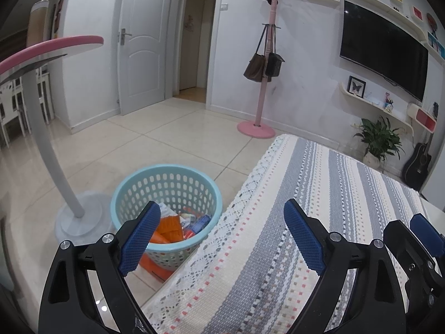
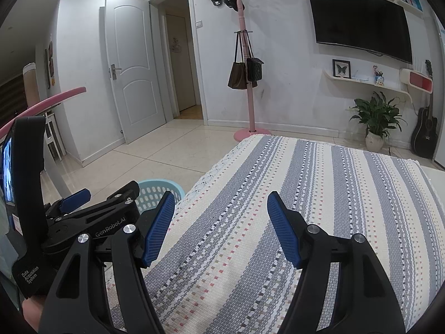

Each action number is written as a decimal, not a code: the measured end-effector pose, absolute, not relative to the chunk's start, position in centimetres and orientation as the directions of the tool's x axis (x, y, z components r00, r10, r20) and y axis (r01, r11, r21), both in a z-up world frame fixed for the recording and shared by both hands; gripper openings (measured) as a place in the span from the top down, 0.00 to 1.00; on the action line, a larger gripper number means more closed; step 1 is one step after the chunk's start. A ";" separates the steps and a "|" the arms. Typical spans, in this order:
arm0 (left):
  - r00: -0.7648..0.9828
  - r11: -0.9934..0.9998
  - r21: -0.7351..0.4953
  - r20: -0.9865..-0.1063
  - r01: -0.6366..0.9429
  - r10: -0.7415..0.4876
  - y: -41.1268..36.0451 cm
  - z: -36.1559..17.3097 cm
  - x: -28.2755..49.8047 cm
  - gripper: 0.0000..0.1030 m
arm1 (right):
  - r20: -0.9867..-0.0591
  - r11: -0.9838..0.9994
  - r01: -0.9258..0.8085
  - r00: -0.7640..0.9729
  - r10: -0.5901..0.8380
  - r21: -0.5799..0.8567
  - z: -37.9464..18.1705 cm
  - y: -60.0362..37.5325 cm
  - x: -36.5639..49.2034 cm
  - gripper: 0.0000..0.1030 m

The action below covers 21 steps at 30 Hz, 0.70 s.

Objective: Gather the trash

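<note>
While both pairs of tongs are held wide with nothing between them, the left gripper (image 1: 222, 233) is seen over the table's (image 1: 319, 194) lace-edged left side and the right gripper (image 2: 221, 228) over its striped cloth. Trash (image 1: 178, 226) is contained in the blue basket (image 1: 167, 172) on the floor just beside that edge; open tiled floor (image 1: 167, 128) is seen beyond.

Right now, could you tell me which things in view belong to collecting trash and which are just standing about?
Belongs to the job:
- blue basket on the floor
- trash already inside it
- left gripper, open
- right gripper, open

Just standing about:
- striped cloth
- coat stand
- television
- potted plant
- guitar
</note>
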<state>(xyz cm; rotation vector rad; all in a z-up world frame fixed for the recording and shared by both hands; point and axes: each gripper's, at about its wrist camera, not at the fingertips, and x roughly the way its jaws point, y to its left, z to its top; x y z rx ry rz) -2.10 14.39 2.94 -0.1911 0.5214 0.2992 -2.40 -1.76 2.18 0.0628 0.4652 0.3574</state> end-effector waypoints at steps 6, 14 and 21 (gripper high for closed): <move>0.826 0.939 -0.103 -0.514 -0.327 0.231 14.3 2.9 -2.2 0.15 | -0.428 0.936 -0.323 0.833 0.351 0.139 2.2 -1.8 -2.4 0.37; 0.829 0.940 -0.102 -0.508 -0.326 0.232 14.1 2.9 -2.3 0.15 | -0.429 0.936 -0.322 0.833 0.351 0.141 2.2 -1.8 -2.4 0.37; 0.831 0.940 -0.103 -0.506 -0.324 0.230 14.2 2.9 -2.3 0.15 | -0.430 0.935 -0.323 0.831 0.353 0.143 2.1 -1.8 -2.3 0.37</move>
